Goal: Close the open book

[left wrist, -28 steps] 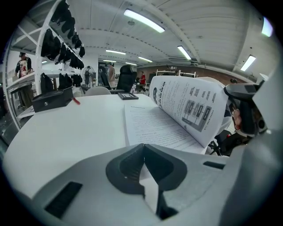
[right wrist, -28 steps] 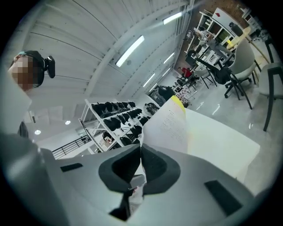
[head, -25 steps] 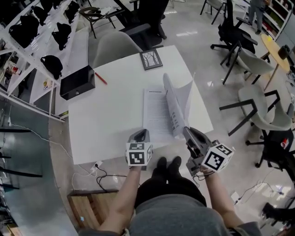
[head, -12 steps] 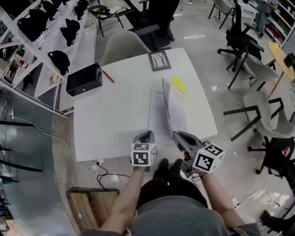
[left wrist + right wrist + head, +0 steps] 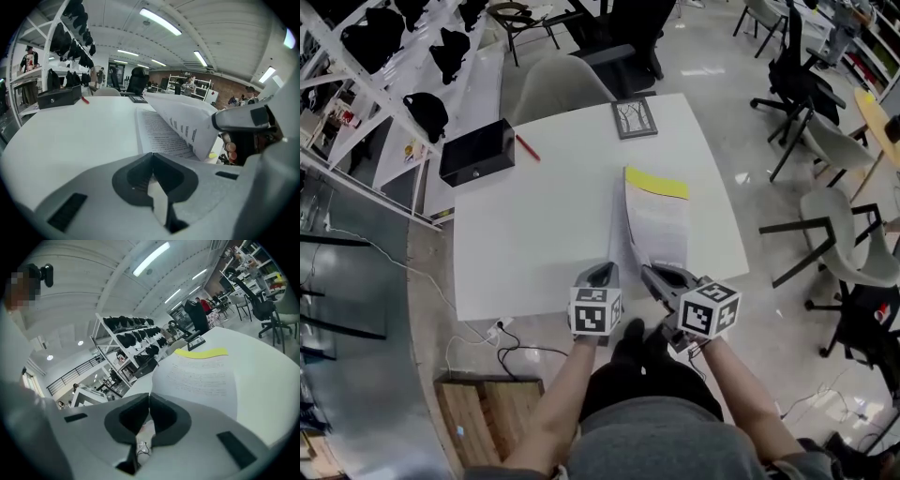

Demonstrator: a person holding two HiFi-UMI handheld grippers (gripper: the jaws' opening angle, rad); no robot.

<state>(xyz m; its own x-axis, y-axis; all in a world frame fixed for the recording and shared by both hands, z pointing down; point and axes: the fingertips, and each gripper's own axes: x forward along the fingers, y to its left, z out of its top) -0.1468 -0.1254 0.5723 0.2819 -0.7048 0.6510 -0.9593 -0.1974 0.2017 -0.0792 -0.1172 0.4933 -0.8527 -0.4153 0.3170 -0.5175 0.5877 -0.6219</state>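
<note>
The book [image 5: 657, 222] lies on the white table [image 5: 534, 234] with its right half tipped over to the left, so the white cover with a yellow band [image 5: 657, 184] faces up. In the left gripper view the printed left page [image 5: 161, 133] lies flat and the raised pages [image 5: 187, 117] lean low over it, a gap still between them. My right gripper [image 5: 650, 273] is shut and empty, its tip against the near edge of the raised half [image 5: 201, 376]. My left gripper [image 5: 602, 270] hovers shut just left of the book's near corner, holding nothing.
A black box [image 5: 477, 152] and a red pen [image 5: 528, 148] sit at the table's far left, a small dark framed picture [image 5: 635, 118] at the far edge. A grey chair [image 5: 562, 89] stands behind the table, office chairs [image 5: 825, 141] to the right, shelves with black bags [image 5: 384, 56] on the left.
The raised half of the book has swung from upright over to the left and downward, showing its yellow-banded cover. My right gripper has followed it leftward and lower. The left gripper stayed put.
</note>
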